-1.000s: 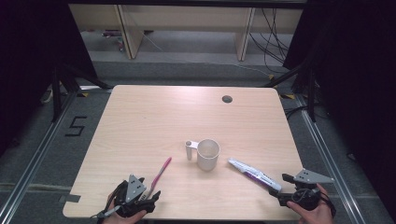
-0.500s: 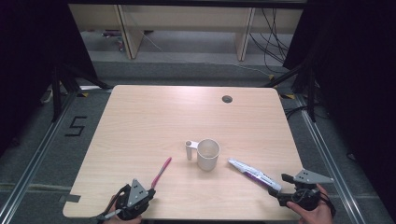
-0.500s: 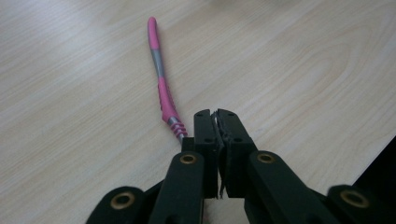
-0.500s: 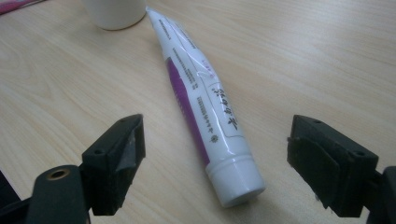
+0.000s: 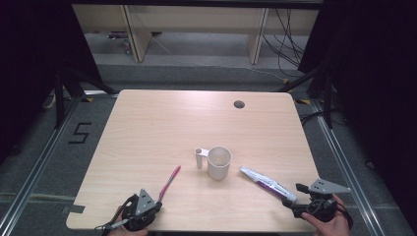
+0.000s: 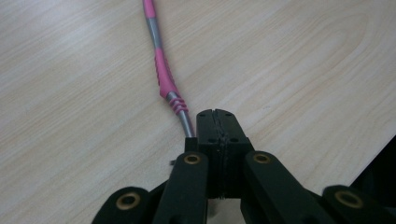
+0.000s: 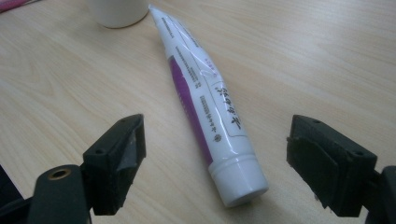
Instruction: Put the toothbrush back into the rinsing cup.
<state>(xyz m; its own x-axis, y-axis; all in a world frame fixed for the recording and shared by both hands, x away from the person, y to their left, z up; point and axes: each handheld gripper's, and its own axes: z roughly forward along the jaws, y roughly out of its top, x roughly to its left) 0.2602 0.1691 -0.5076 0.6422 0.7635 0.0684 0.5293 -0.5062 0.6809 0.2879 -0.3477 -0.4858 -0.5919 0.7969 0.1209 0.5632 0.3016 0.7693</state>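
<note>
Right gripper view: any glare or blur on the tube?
Right gripper view: toothpaste tube is sharp at its cap, softer toward the far end, with mild sheen on the white plastic; the mug behind is cropped. High view: even light, grainy, dark surround.

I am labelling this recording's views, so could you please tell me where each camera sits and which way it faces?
High view: above the person's side of the table, looking forward and down; both hands with the left gripper and right gripper enter at the bottom.
Left gripper view: rides the left gripper, looking along its shut jaws at the toothbrush beside them.
Right gripper view: rides the right gripper, looking between its open jaws at the toothpaste tube.
Shared: the right gripper view and the high view both show the mug.
</note>
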